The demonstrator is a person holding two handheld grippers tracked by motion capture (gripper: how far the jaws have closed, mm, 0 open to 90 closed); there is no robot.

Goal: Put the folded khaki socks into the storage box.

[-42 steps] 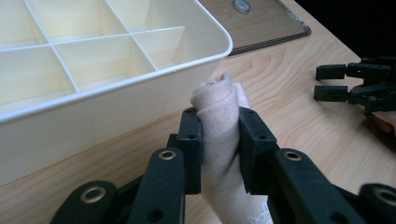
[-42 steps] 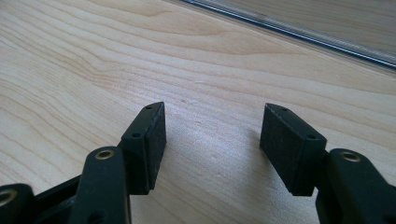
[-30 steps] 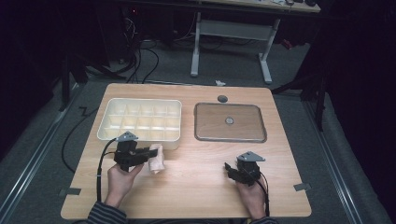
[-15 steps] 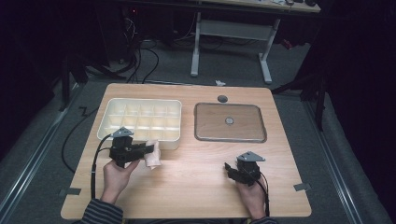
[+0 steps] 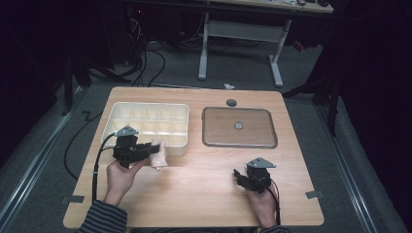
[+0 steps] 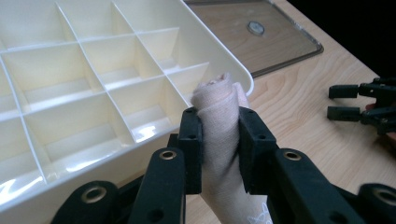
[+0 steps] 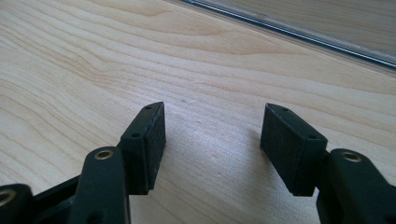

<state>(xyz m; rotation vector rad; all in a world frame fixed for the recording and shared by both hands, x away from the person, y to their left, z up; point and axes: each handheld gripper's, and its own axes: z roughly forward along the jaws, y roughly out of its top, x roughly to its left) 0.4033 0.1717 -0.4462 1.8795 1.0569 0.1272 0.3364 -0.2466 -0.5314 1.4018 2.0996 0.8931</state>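
My left gripper [image 5: 151,151] [image 6: 219,140] is shut on a rolled pale pink cloth [image 5: 158,154] [image 6: 218,116], which stands up between its pads. It hovers at the near right corner of the cream divided tray [image 5: 145,121] [image 6: 84,84]. My right gripper [image 5: 239,175] [image 7: 212,140] rests low over the bare wooden table [image 5: 204,184] at the near right, jaws open with nothing between them. That gripper [image 6: 359,105] is also seen at the right edge of the left gripper view.
A clear flat lid [image 5: 239,127] [image 6: 266,37] with a round knob lies right of the tray. A small dark disc [image 5: 231,103] sits near the table's far edge. Cables and a desk frame [image 5: 240,43] stand on the floor beyond.
My left hand has carried the rolled cloth a little up and away, toward the tray's near right corner. The right gripper has stayed put.
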